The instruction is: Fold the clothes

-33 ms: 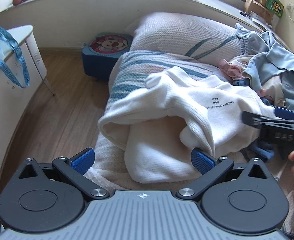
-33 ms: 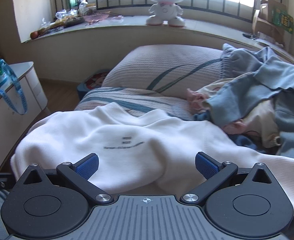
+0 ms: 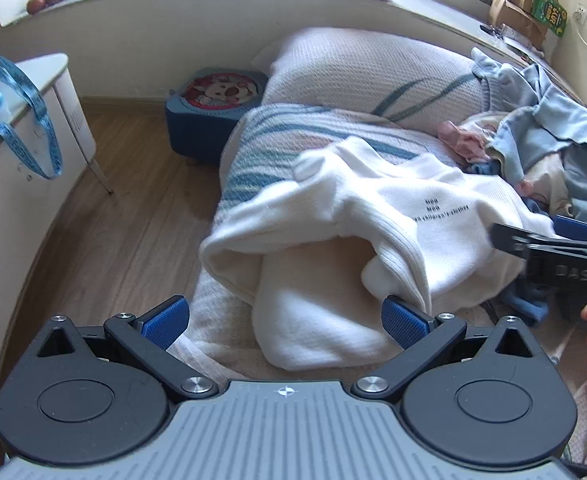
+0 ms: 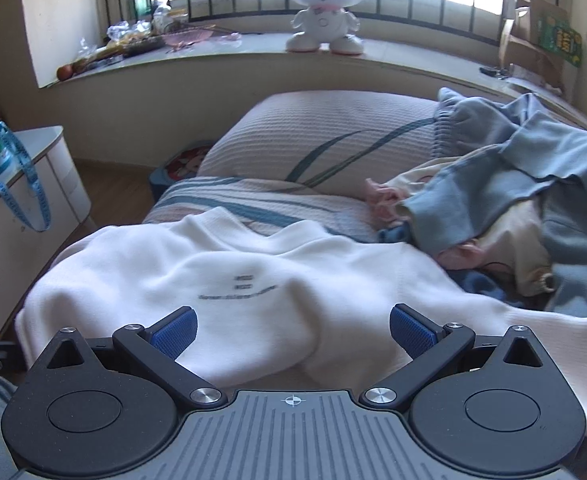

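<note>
Left gripper (image 3: 285, 322): blue pads spread wide, nothing clamped; the right pad (image 3: 403, 320) touches the cream garment's folded edge, the left pad sits over striped bedding. Right gripper (image 4: 291, 330): pads likewise spread wide, released, hovering just above the same cloth.

White sweatshirt (image 3: 373, 240) lies rumpled on the bed (image 3: 277, 148), small dark lettering facing up, hem opening toward 7 o'clock in the left view. In the left view the right gripper enters at 3 o'clock, near the shirt's edge.

Pillow (image 4: 325, 136) at 12 o'clock. Heap of blue and pink clothes (image 4: 533, 184) at 2 o'clock. Robot toy (image 4: 323, 4) on the windowsill. White cabinet (image 3: 17, 152) at 9 o'clock.
</note>
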The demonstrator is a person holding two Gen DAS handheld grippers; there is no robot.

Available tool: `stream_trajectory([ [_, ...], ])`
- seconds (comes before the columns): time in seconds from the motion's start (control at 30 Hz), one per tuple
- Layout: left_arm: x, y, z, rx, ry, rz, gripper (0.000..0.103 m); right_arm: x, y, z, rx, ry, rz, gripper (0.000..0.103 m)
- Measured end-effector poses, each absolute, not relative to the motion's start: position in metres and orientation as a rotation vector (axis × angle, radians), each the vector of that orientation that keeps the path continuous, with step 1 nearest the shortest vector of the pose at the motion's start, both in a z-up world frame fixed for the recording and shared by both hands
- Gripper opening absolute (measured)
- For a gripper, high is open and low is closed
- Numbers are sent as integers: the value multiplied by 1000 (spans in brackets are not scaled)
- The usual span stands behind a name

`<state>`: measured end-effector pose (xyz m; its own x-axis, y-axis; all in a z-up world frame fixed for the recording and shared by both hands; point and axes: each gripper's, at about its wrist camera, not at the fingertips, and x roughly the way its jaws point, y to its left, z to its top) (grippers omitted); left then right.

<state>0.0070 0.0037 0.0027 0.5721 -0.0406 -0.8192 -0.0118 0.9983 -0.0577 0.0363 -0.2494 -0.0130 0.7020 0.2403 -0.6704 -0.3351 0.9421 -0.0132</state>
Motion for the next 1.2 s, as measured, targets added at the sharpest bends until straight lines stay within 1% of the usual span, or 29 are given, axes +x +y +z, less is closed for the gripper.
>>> stream_trajectory([
  [0.17, 39, 21, 15, -95, 920, -22, 103, 57, -249, -1, -174, 688, 423, 103],
  [0.27, 58, 31, 23, -116, 895, -26, 103, 95, -257, 1, -188, 706, 503, 103],
  [0.33, 75, 27, 27, -69, 914, -19, 103, 133, -267, -1, -224, 754, 583, 101],
  [0.47, 109, 12, 10, -36, 960, -86, 103, 168, -261, -20, -260, 861, 630, 93],
  [0.53, 127, 10, 0, -61, 1005, -111, 103, 181, -257, -30, -268, 913, 644, 86],
  [0.6, 142, 6, -11, -76, 1034, -100, 103, 193, -253, -41, -279, 962, 650, 84],
  [0.77, 178, -18, -32, -7, 1062, -85, 103, 210, -245, -66, -308, 1032, 621, 83],
  [1.0, 204, -35, -75, -31, 1165, -103, 103, 218, -244, -91, -276, 1073, 611, 83],
  [1.07, 201, -35, -84, -48, 1172, -124, 99, 216, -247, -91, -264, 1063, 616, 82],
  [1.1, 199, -36, -84, -53, 1165, -125, 98, 215, -249, -90, -254, 1064, 621, 76],
  [1.13, 198, -36, -82, -59, 1160, -121, 93, 213, -250, -89, -243, 1065, 626, 69],
  [1.17, 197, -37, -79, -70, 1159, -120, 84, 213, -251, -88, -234, 1068, 629, 66],
  [1.2, 196, -37, -76, -80, 1158, -121, 79, 213, -251, -87, -229, 1070, 626, 63],
])
